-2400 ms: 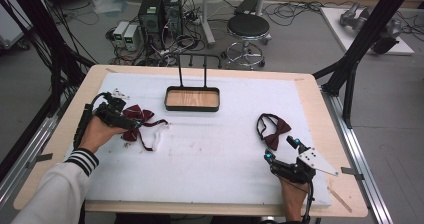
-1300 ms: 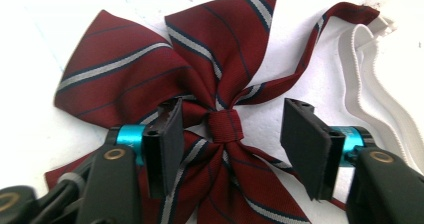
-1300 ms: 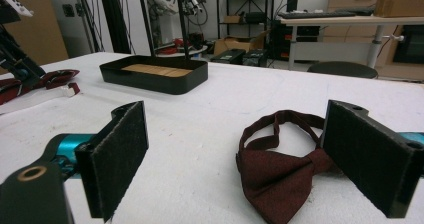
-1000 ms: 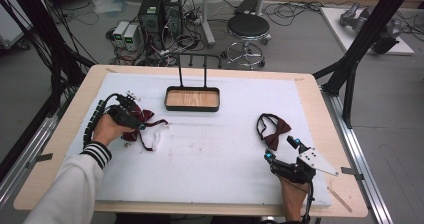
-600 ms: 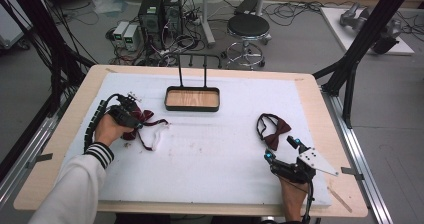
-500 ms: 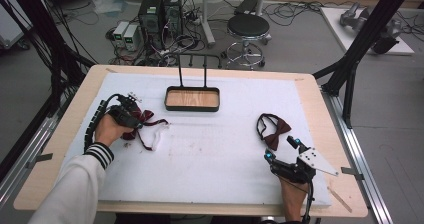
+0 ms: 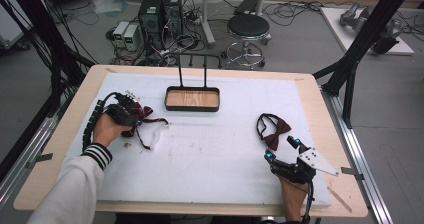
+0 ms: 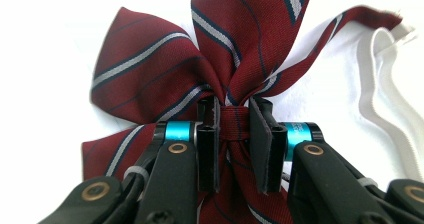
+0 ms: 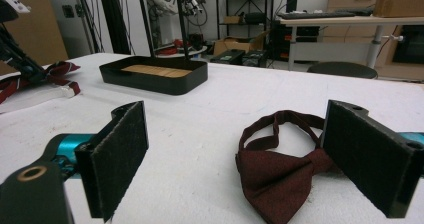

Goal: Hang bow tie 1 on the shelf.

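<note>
A dark red striped bow tie lies on the white mat at the table's left. Its white elastic strap trails off to one side. My left gripper is shut on the tie's centre knot, one jaw on each side; from above, the hand and gripper cover part of the tie. A plain dark red bow tie with a looped strap lies at the right. My right gripper stands open just behind it, its pads wide apart and holding nothing.
A black tray with a wooden floor and a tall wire handle stands at the back middle of the mat; its wall is far from the right gripper. Beyond the table stand a stool and computer boxes.
Since 2.4 s ago my left hand has moved forward and to the right onto the striped bow tie and has held still there over the last second. The right gripper has not moved.
</note>
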`<state>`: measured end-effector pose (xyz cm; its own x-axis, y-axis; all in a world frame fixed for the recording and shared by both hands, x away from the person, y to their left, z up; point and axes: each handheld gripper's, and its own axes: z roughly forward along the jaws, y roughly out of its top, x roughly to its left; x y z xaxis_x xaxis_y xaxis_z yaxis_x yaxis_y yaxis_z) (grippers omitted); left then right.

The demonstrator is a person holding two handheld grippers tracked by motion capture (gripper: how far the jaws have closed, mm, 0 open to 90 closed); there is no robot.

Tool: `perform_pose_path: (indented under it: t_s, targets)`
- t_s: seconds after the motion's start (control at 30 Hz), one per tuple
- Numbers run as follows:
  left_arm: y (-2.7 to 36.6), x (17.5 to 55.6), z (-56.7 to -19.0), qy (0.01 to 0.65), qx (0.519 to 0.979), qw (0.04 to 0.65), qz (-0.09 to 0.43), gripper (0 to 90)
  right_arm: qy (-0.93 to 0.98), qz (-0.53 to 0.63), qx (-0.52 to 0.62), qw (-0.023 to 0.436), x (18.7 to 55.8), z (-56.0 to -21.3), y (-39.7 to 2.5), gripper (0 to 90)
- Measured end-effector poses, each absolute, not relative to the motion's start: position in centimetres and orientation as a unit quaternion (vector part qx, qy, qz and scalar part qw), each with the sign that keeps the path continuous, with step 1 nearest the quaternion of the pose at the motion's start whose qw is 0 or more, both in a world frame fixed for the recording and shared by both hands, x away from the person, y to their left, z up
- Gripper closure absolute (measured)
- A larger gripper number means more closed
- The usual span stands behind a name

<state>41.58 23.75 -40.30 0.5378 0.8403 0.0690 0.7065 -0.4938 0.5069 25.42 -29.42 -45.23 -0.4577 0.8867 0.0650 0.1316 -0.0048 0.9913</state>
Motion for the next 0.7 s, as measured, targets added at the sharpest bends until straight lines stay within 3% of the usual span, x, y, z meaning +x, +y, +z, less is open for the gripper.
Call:
perform_pose_path:
  t_s: [0.7]
  targets:
    - [24.6,40.2,-37.2,0.409,0.803,0.349,0.256,75.1,0.626,0.58,0.404,0.328,25.4,-45.2,-29.4,10.7]
